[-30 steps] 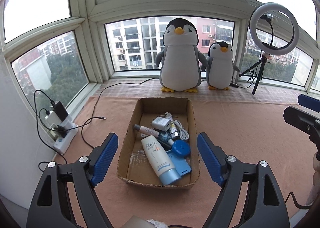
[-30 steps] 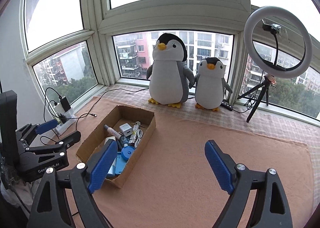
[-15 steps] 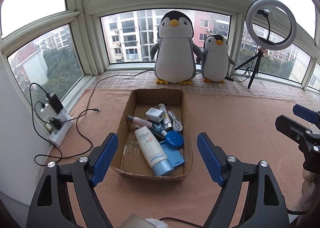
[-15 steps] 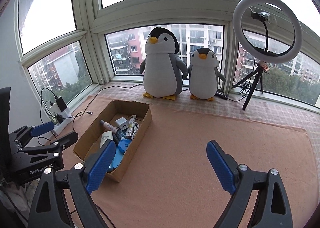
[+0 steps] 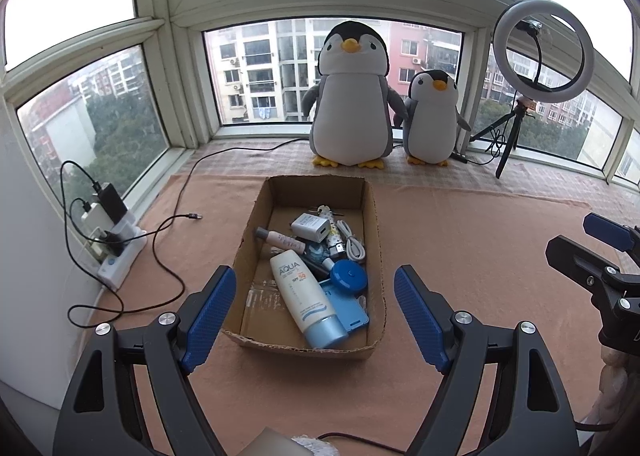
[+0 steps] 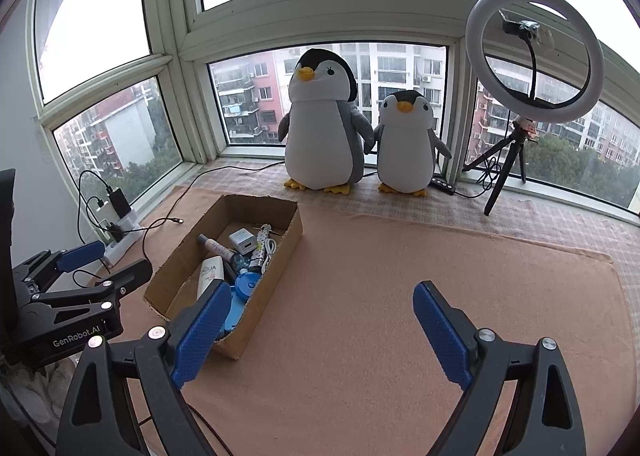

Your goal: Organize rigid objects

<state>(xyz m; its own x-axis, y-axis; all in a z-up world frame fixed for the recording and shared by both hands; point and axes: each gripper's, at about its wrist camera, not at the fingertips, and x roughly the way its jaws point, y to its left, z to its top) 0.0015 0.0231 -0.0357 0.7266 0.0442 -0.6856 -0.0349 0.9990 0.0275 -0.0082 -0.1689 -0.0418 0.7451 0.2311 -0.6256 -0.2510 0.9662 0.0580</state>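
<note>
Peach matting (image 5: 460, 224) under the bay window carried the cardboard box (image 5: 376, 256), sunscreen tube (image 5: 304, 296) and small items inside, and since a second earlier we had only drawn back, left tool (image 5: 310, 312) and right tool (image 6: 322, 330) spread empty.

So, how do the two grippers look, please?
Both the left gripper and the right gripper have black metal frames with silver screws and blue textured fingers. The left gripper's body carries white "GenRobot.AI" lettering, seen in the right wrist view.
</note>
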